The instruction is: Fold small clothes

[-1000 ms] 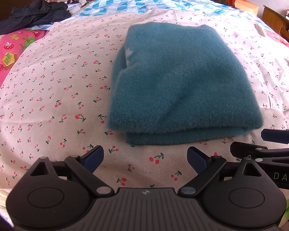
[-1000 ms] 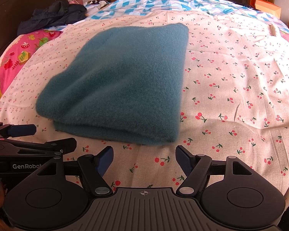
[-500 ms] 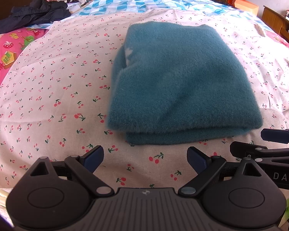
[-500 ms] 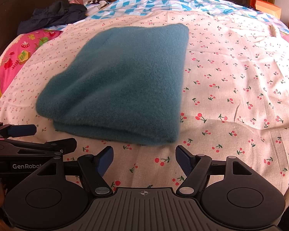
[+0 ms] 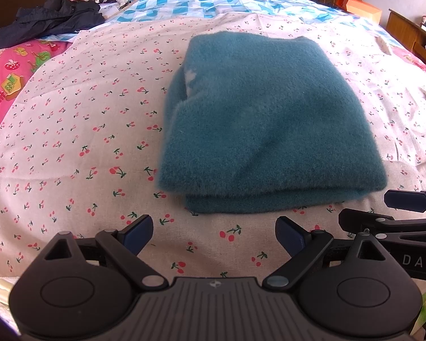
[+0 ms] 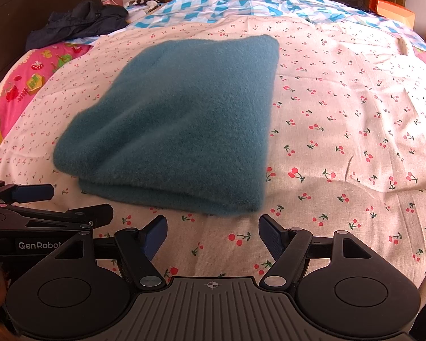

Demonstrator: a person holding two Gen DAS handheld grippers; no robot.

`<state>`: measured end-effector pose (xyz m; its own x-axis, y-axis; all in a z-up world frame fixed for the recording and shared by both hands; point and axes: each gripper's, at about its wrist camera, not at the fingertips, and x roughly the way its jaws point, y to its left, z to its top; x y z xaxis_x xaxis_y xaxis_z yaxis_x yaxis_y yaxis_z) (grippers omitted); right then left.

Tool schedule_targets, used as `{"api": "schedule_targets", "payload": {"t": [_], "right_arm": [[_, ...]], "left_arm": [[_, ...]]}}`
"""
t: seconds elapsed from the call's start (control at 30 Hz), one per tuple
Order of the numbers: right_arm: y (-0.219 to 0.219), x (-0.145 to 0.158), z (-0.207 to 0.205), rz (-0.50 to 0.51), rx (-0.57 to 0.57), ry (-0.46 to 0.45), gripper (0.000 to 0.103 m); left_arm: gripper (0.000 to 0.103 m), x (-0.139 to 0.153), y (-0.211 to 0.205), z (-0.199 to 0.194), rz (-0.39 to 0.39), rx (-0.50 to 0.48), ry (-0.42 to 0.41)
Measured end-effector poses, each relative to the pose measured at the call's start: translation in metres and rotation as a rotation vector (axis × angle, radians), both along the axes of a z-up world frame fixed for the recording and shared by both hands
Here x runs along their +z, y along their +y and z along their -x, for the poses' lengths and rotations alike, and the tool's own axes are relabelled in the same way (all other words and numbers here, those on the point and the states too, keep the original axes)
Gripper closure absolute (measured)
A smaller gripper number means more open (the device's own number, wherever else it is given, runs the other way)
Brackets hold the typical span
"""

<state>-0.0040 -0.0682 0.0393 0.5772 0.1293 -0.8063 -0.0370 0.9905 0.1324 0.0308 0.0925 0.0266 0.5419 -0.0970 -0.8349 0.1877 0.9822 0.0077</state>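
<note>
While the left claw [image 5: 213,234] and right claw [image 6: 213,234] hover spread and empty, the folded teal fleece garment [image 5: 267,125] lies on the bed [image 5: 79,142], soft, light, best pinched at its layered near edge.

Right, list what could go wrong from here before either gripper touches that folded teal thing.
1. The teal sweater is thick and fluffy; its stacked layers at the near edge could slide apart if only the top one is pinched.
2. The left hand-held gripper and right hand-held gripper sit close together, both open, and could bump.
3. The cherry-print sheet lies loose and wrinkled; a low grab may catch it too.
</note>
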Motion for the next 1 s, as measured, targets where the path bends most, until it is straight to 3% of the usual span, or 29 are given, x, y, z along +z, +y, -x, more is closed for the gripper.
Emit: {"api": "schedule_targets", "payload": {"t": [1.0], "right_arm": [[0.0005, -0.0026, 0.0007, -0.004, -0.003, 0.004, 0.031]], "left_arm": [[0.008, 0.0021, -0.0035, 0.0029, -0.019, -0.006, -0.010]]}}
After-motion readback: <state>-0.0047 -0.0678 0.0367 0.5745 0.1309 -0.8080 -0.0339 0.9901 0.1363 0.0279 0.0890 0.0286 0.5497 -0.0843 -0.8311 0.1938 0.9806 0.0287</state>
